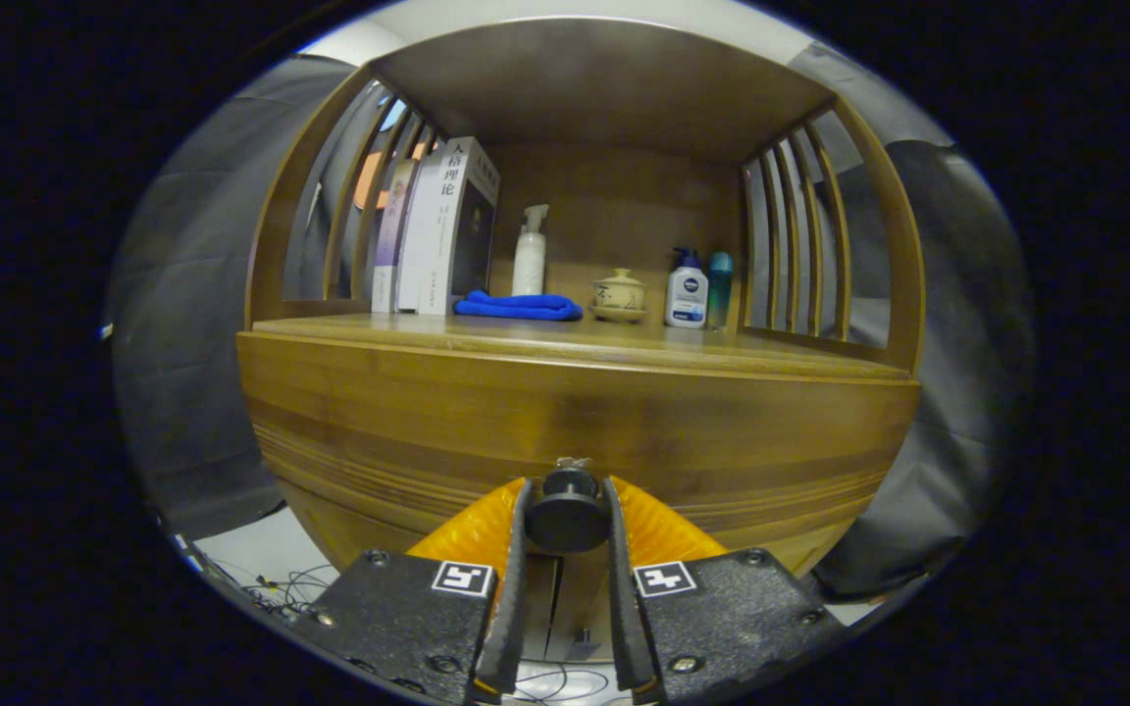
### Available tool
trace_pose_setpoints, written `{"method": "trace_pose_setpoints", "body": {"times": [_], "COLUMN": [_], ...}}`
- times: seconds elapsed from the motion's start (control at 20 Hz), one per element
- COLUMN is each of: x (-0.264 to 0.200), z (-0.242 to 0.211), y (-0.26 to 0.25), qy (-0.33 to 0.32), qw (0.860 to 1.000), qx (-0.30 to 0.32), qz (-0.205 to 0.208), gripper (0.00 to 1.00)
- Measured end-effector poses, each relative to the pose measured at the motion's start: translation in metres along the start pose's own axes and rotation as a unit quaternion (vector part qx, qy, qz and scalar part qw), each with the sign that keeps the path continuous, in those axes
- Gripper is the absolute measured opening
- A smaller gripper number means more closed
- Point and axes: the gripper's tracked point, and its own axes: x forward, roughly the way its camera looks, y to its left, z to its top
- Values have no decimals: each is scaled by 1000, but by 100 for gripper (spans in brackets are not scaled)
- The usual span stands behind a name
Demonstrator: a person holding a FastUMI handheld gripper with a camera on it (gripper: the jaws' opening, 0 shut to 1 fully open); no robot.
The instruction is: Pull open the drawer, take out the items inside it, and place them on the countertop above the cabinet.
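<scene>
Where the jaws point(567, 510) meet the cabinet front, both fingers press on the round knob point(567, 512) of the drawer point(565, 431), so the jaws are clenched on the knob, and the drawer front sits flush with the cabinet, not pulled out. Above it on the desk point(565, 341) stand, from one side to the other, books point(433, 230), a folded blue cloth point(518, 306) with a spray bottle point(529, 253) behind it, a lidded cup point(619, 293), a lotion bottle point(687, 289) and a teal bottle point(719, 287) just beside it.
</scene>
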Motion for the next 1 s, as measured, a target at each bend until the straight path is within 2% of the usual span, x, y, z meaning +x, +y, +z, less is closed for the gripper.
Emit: {"method": "trace_pose_setpoints", "body": {"times": [1.0], "x": [-116], "z": [-26], "y": [-2], "qy": [-9], "qw": [999], "qx": [31], "qz": [19], "gripper": [38]}}
